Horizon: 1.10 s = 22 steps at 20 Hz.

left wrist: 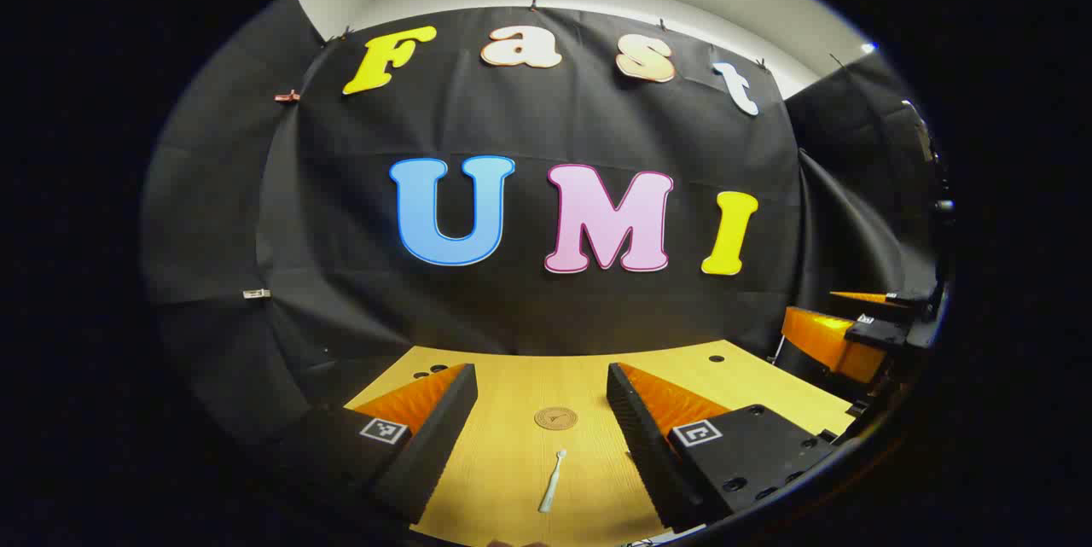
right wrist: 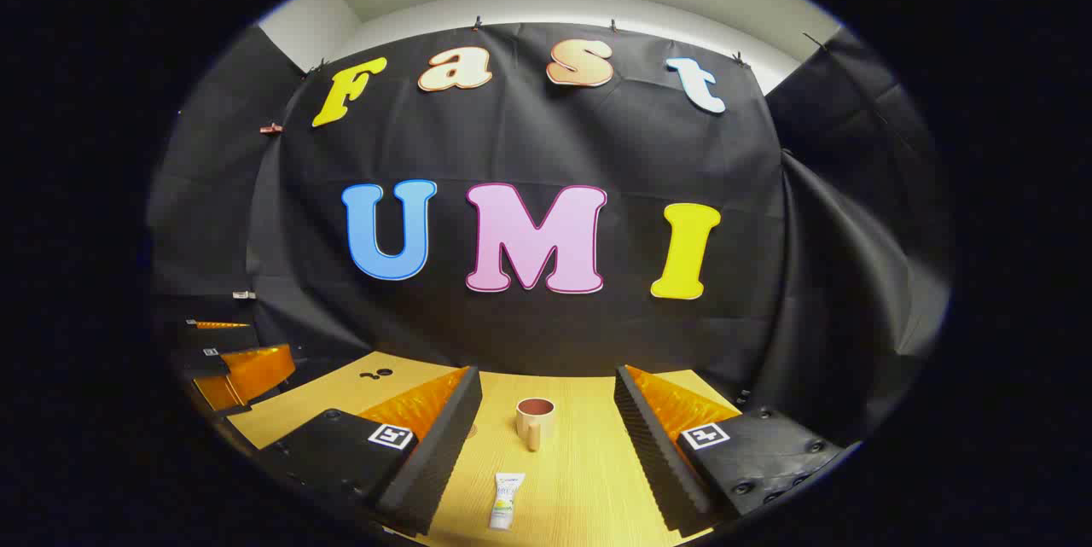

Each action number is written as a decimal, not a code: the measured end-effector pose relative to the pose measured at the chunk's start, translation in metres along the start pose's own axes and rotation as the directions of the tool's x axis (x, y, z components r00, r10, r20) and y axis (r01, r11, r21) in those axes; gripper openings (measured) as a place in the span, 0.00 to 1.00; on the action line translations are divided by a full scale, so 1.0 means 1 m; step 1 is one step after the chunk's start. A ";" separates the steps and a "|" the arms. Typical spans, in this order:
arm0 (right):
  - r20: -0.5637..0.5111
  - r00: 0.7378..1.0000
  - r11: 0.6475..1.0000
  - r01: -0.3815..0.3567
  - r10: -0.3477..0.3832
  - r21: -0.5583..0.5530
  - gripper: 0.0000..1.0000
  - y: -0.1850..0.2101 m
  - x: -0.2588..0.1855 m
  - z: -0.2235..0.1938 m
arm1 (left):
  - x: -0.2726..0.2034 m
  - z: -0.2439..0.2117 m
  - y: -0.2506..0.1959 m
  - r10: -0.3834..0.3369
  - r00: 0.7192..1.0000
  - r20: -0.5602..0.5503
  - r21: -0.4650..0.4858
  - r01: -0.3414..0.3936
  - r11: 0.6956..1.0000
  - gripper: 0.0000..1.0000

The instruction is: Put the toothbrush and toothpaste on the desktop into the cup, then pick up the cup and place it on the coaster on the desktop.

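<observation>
In the left gripper view a white toothbrush (left wrist: 552, 481) lies on the wooden desktop (left wrist: 512, 462), between my left gripper's (left wrist: 542, 389) open fingers and nearer than a round brown coaster (left wrist: 555, 418). In the right gripper view a small white toothpaste tube (right wrist: 505, 501) lies on the desktop (right wrist: 580, 479) in front of a tan cup (right wrist: 535, 421) with a dark red inside and its handle facing the camera. My right gripper (right wrist: 548, 393) is open above the desk, with the tube and cup in line between its fingers. Both grippers hold nothing.
The right gripper (left wrist: 840, 334) appears at the right edge of the left gripper view; the left gripper (right wrist: 230, 359) sits at the left edge of the right gripper view. Small dark holes (left wrist: 715, 357) mark the desktop's far side. Black cloth wall stands right behind the desk.
</observation>
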State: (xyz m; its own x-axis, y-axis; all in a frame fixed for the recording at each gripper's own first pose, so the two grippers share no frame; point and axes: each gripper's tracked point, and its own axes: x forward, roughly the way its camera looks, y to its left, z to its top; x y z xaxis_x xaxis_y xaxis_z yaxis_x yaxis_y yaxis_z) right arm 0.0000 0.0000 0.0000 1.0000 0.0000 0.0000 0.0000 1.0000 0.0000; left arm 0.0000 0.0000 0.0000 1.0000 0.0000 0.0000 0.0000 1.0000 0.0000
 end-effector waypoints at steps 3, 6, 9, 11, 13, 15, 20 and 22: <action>-0.041 0.999 0.999 0.005 -0.003 0.035 0.97 -0.012 0.019 -0.016 | 0.017 -0.001 -0.006 0.006 1.000 -0.008 0.009 -0.006 1.000 0.97; -0.088 0.996 0.998 0.027 -0.022 0.056 0.97 -0.024 0.035 -0.032 | 0.029 0.002 -0.002 0.048 0.999 -0.001 0.020 -0.048 0.999 0.97; -0.141 0.990 0.995 0.043 -0.029 0.092 0.98 -0.031 0.046 -0.050 | 0.037 0.004 0.000 0.074 0.997 0.006 0.021 -0.074 0.997 0.97; -0.155 0.987 0.995 0.047 -0.033 0.091 0.99 -0.034 0.052 -0.054 | 0.042 0.002 0.004 0.083 0.997 -0.005 0.010 -0.083 0.996 0.97; -0.164 0.986 0.995 0.052 -0.037 0.090 0.99 -0.037 0.058 -0.061 | 0.046 -0.002 0.005 0.089 0.996 -0.023 -0.007 -0.089 0.996 0.97; -0.192 0.981 0.994 0.059 -0.039 0.097 0.99 -0.039 0.062 -0.072 | 0.049 -0.005 0.005 0.091 0.995 -0.046 -0.049 -0.093 0.994 0.97; -0.300 0.953 0.994 0.062 -0.032 0.088 0.99 -0.038 0.069 -0.102 | 0.063 -0.010 0.018 0.124 0.991 -0.058 -0.080 -0.129 0.988 0.97; -0.343 0.939 0.996 0.037 -0.007 0.081 0.98 -0.030 0.073 -0.114 | 0.065 -0.014 0.026 0.152 0.986 -0.063 -0.084 -0.157 0.984 0.97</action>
State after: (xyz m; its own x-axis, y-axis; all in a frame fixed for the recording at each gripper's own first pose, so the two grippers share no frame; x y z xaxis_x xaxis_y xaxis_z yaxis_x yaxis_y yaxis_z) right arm 0.0735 -0.0299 -0.1140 0.9392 -0.0071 -0.3432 0.0369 0.9961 0.0805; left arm 0.0646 0.0256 -0.0135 0.9864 0.1520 -0.0634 -0.1570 0.9840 -0.0842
